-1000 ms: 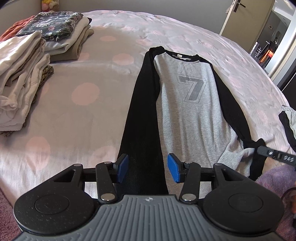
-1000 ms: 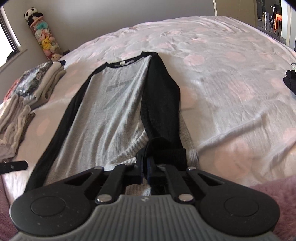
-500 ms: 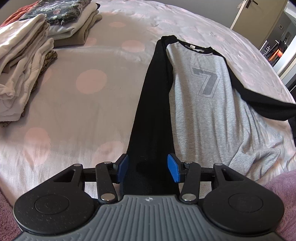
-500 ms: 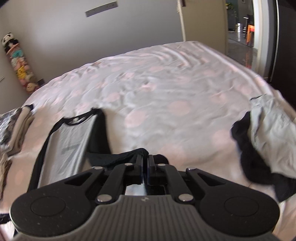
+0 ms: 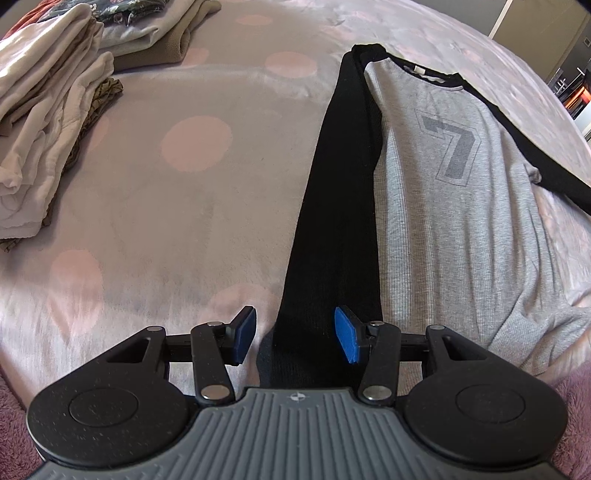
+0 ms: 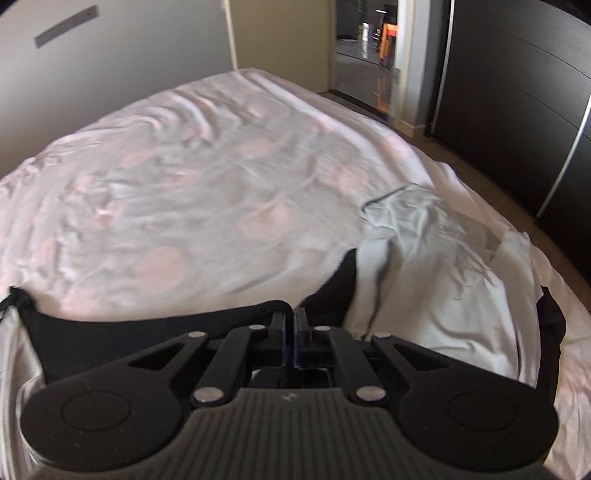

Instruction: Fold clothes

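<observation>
A grey long-sleeved shirt (image 5: 443, 192) with a "7" print and black sleeves lies flat on the dotted bed cover (image 5: 166, 203). Its left sleeve (image 5: 332, 221) runs straight down beside the body. My left gripper (image 5: 295, 334) hovers open over that sleeve's cuff end, and the blue pads (image 5: 243, 334) stand on either side without pressing the cloth. The other sleeve (image 5: 546, 173) stretches off to the right. In the right wrist view my right gripper (image 6: 290, 325) is shut on that black sleeve (image 6: 147, 328) and holds it out sideways, pulled away from the shirt body.
Two stacks of folded clothes (image 5: 44, 110) (image 5: 155, 33) sit at the bed's far left. A crumpled pale grey and black garment (image 6: 443, 277) lies at the right side of the bed. Beyond it are a dark wardrobe (image 6: 517, 110) and an open doorway (image 6: 369, 48).
My right gripper swung far to the right with the black sleeve, drawing it out from over the shirt's hem. The left gripper crept lower toward the left sleeve and stayed open.
</observation>
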A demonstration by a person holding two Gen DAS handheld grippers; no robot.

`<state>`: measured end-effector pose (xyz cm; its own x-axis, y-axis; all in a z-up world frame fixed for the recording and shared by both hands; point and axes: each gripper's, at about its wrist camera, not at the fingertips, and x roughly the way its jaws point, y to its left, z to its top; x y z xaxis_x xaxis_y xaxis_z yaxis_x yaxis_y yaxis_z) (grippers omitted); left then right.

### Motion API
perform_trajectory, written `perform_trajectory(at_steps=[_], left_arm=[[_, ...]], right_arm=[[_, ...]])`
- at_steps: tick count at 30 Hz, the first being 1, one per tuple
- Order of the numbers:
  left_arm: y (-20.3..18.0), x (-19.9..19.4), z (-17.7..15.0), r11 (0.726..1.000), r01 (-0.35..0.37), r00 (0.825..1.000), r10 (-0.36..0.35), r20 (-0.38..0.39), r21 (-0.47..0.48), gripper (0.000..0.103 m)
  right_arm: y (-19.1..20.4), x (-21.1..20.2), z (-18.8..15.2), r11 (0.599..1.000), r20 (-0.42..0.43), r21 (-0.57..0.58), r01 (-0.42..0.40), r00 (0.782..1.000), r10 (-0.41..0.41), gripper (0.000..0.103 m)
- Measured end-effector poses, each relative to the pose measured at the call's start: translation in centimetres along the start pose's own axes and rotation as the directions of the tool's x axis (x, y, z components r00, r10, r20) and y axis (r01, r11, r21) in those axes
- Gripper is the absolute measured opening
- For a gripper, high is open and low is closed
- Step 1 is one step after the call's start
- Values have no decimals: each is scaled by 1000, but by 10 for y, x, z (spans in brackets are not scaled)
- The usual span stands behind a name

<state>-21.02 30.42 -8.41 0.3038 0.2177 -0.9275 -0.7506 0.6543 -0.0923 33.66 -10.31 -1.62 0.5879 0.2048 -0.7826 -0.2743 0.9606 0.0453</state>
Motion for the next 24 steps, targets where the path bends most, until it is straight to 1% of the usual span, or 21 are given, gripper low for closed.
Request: perform_trajectory(at_steps=[1,3,6,8,10,12,14,15,17,20,22,24], left_arm=[[-1,1,0,1000,-1,1000,1,-6,3,45],[-3,3,1,1000,4,1000,-4,-15,4,45],[-6,1,2,1000,19,1000,-19,-23,7,47],[-8,-2,1,1000,23,1000,-22,-15,18,48],[-11,-5,-1,999,28,1000,-28,-5,29,48],[-12,-8,-5,999,36,999,-36,5,33,48],[-14,-11,-8,998,53,998,-53,14,37,49],[-16,-13,-9,997,62,998,-62,19,41,48],[-21,-17,-14,995,80,996,-82,28,63,48],[-33,-21,-24,989,90,995,-94,31,121,48],[-40,-25,-31,984,64,997,-72,42,167,48],[-44,-30,-39,977,37,997,-50,55,208,48]], right_arm=[[-3,10,0,1000,-14,5,13,1000,-13,4],[-7,27,-3,1000,-48,23,6,999,-5,5],[-7,40,-12,999,-73,37,13,997,-11,7],[-4,38,-19,999,-54,30,37,998,-35,20],[2,26,-27,1000,-24,17,25,999,-25,29],[13,11,-38,1000,2,-3,-7,1000,7,30],[27,-7,-51,998,28,-15,-60,998,61,35],[36,-16,-60,995,34,-13,-100,994,100,36],[53,-33,-78,983,40,-3,-186,982,186,39],[83,-53,-111,949,31,11,-315,949,315,44],[103,-63,-133,924,25,25,-382,924,381,46],[119,-70,-151,907,25,46,-420,908,419,47]])
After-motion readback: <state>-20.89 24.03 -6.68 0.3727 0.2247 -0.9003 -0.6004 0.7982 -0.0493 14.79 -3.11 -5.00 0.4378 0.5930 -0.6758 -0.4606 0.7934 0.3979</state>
